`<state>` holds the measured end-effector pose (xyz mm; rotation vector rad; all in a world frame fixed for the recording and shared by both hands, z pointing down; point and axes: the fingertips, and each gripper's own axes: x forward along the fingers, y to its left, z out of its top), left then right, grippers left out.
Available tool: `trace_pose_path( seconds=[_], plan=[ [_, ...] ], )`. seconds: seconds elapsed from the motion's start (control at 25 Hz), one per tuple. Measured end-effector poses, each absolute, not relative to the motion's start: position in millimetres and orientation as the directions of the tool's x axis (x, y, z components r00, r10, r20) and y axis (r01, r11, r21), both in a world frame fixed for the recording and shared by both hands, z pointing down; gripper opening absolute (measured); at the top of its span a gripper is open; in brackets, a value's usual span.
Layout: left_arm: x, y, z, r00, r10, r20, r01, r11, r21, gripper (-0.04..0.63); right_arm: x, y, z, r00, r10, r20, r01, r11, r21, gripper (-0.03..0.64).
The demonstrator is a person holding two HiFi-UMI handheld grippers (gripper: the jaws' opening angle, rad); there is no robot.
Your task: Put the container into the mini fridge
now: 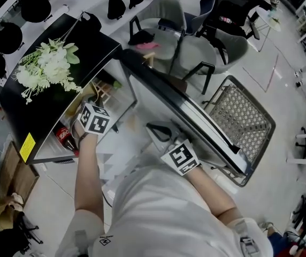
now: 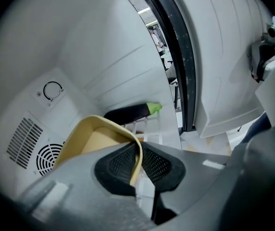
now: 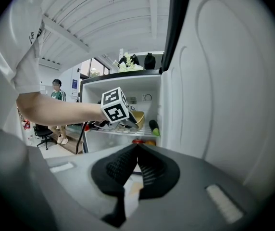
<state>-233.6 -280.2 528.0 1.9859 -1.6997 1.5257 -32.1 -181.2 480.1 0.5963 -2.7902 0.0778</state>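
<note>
1. Here, the left gripper (image 2: pixel 138 153) is reached into the open black-topped, white-lined mini fridge (image 1: pixel 35 116), at the level of its white wire shelf (image 3: pixel 123 129).
2. The thin side wall of the beige open-topped container (image 2: pixel 99 138) is pinched between the left gripper's ribbed black pads (image 2: pixel 120 165), which are closed on it.
3. The container is held tilted over the middle of the wire shelf, in front of the round fan grille (image 2: pixel 48 158) in the back wall; whether it rests on the shelf cannot be told.
4. A dark elongated vegetable with a green end (image 2: pixel 128 113) is laid at the shelf's right edge, just beside the container.
5. The right gripper (image 3: pixel 137 150) is held outside, beside the open white fridge door (image 1: pixel 196 122); its pads are pressed together at the tips with nothing between them.
6. A bunch of white artificial flowers (image 1: pixel 46 68) is laid on the fridge's black top.
</note>
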Motion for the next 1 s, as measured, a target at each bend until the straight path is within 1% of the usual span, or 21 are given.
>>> trace_pose_path(
  seconds=[0.28,0.4,0.68,1.0],
  plan=[
    [-233.1,-284.0,529.8,-0.126,-0.682,0.72,-0.797,-0.363,-0.483,0.044,-32.2,-182.5,482.4,-0.872,-0.393,0.292,-0.41,0.912,0.005,0.003],
    [-231.9,-284.9,529.5,-0.125,-0.684,0.718,-0.796,-0.362,-0.484,0.061,-32.6,-182.5,482.7,-0.873,-0.39,0.293,-0.407,0.913,0.003,0.003],
    [-228.8,-284.0,532.9,-0.132,-0.679,0.722,-0.791,-0.367,-0.49,0.126,-32.4,-181.7,482.8,-0.877,-0.38,0.293,-0.398,0.918,0.0,0.003],
    [-229.4,-277.4,524.2,-0.152,-0.696,0.701,-0.795,-0.335,-0.505,0.146,-34.7,-180.5,480.1,-0.891,-0.353,0.286,-0.37,0.929,-0.006,0.003]
  ],
)
